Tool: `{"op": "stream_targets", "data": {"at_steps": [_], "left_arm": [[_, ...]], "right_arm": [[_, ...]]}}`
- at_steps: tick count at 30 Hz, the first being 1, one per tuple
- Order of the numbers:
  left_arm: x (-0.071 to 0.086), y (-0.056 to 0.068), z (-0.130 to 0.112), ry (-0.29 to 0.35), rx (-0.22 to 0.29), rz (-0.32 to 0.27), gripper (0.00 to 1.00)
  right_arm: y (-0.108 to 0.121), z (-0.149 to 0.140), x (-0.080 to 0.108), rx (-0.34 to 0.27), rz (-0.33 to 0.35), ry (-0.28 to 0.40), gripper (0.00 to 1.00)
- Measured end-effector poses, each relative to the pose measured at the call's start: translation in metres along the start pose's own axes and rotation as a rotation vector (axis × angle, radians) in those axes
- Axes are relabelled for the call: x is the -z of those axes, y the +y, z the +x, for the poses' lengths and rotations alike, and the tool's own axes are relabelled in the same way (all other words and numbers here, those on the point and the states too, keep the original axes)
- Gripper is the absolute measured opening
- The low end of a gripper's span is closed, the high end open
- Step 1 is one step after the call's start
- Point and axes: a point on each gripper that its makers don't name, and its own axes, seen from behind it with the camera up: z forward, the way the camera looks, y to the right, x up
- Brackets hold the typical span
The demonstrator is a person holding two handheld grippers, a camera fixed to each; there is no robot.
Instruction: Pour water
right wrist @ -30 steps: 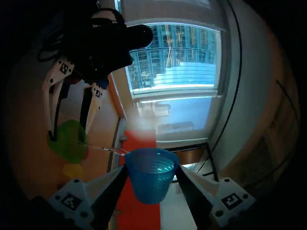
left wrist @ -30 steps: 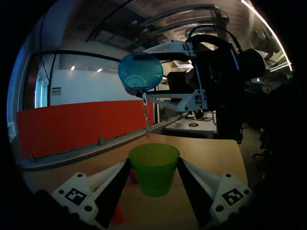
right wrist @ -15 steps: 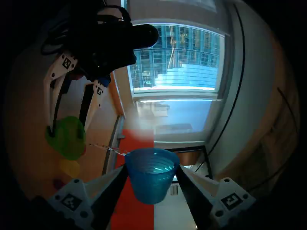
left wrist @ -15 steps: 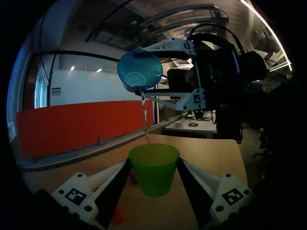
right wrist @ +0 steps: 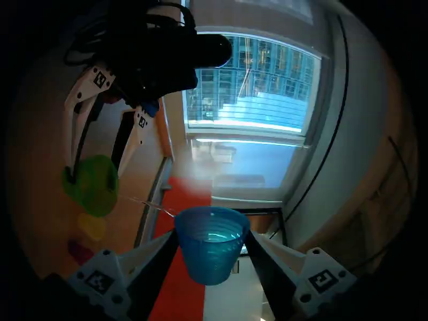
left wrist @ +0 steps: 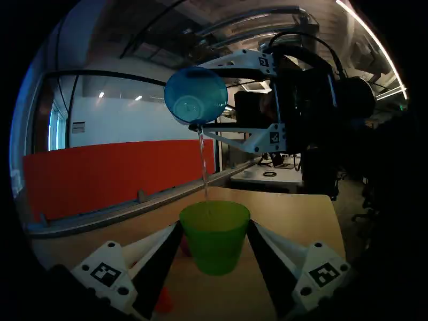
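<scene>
**Mid-pour: a thin stream runs from the blue cup into the green cup**

The pouring step is in hand. In the left gripper view the blue plastic cup (left wrist: 196, 102) hangs high above the green plastic cup (left wrist: 215, 235). It is tipped so far that its mouth faces the camera. A thin stream of water (left wrist: 203, 163) falls from its lower lip into the green cup's open mouth. The stream is narrow and little water shows inside the blue cup, so I judge the pour close to its end.

The left gripper (left wrist: 215, 231) pinches the green cup, its 2 fingers narrowed to the cup's width and pressing on the left and right walls. The cup stands upright, near the camera, over the wooden table (left wrist: 299, 214). Whether its base rests on the table I cannot tell.

The right gripper (right wrist: 212, 239) clamps the blue cup the same way, 1 finger on each side. In the right gripper view the green cup lies far to the left, with the fine thread of water bridging the 2 cups.

The next move likely calls for holding the tilt until the stream breaks. The right gripper would then roll back to set the blue cup upright, with the green cup held level under the lip. Any sideways drift would send water onto the table.
</scene>
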Motion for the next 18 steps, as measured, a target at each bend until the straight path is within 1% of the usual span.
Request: {"op": "stream_targets", "data": {"at_steps": [11,18], "left_arm": [[-0.0004,-0.0007,-0.0002,0.000,0.001,0.001,0.86],[-0.0006,-0.0006,0.0005,0.001,0.000,0.001,0.86]], "right_arm": [[-0.0003,0.0034,-0.0020,0.062,-0.002,-0.004,0.89],[-0.0012,0.0069,-0.0014,0.078,-0.002,-0.001,0.89]]}}
